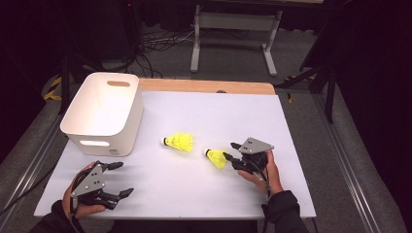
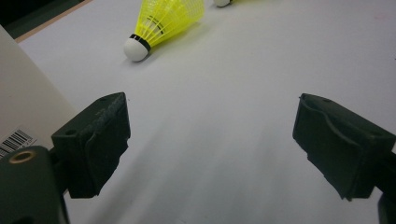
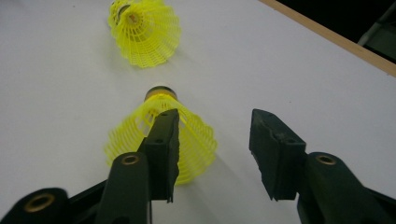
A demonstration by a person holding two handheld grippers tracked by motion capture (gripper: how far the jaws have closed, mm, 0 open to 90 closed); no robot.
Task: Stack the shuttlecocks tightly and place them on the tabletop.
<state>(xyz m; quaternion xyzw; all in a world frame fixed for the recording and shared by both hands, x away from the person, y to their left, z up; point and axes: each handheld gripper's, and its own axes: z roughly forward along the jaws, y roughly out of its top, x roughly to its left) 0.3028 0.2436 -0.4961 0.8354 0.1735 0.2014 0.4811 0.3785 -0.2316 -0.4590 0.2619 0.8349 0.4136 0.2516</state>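
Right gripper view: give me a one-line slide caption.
Open right hand-held gripper closing in on the skirt of the near yellow shuttlecock, one jaw inside the skirt, with a second shuttlecock lying beyond on the white table.

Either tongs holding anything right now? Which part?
Nothing held. Right tongs open, one jaw at the near shuttlecock's skirt. Left tongs open over bare table.

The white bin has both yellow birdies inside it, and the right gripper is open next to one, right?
Not quite. The white bin holds neither: both lie on the table, as the high view shows. One birdie lies mid-table; the other birdie is at the right gripper, whose jaws are open beside it.
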